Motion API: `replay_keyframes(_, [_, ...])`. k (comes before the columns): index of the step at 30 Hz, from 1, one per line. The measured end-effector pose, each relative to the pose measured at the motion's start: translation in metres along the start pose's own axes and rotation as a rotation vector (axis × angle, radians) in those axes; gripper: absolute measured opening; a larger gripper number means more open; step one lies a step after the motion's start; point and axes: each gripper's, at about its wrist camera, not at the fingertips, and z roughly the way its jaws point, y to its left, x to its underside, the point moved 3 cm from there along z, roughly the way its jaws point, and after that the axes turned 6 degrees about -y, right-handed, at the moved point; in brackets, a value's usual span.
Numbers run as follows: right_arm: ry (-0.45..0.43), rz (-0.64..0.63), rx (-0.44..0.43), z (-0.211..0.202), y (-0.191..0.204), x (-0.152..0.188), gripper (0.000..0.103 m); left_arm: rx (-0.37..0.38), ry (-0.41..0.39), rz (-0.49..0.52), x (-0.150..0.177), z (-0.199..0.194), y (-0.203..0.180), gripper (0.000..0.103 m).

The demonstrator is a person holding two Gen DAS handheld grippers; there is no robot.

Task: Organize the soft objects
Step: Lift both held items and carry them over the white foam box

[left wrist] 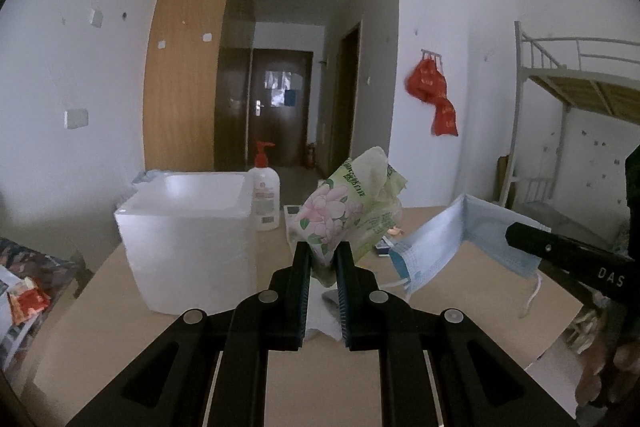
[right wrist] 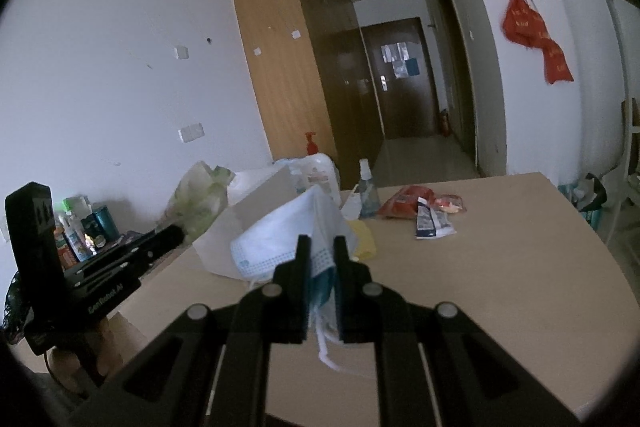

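Left tool is pinching my floral tissue pack at frame centre, above the tabletop; right tool is pinching the blue face mask at centre.

The left wrist view looks forward along its own gripper from close above the desk, facing the dark door at frame centre; the right wrist view does likewise over its gripper, tilted, door right of centre; both share the desk, white box, wardrobe and red bags.
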Motion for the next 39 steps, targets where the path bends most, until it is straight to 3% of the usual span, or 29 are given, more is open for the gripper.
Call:
replay_keyframes(24, [0.024,-0.063,-0.254,0.041,0.09,0.005,0.013,-0.24,-0.043,-0.034,0.0,-0.067,0.082,0.014])
replay_keyframes(39, [0.055,-0.077,-0.29,0.08,0.111,-0.017,0.013,-0.276,-0.032,-0.066,-0.021,-0.047,0.115,0.014])
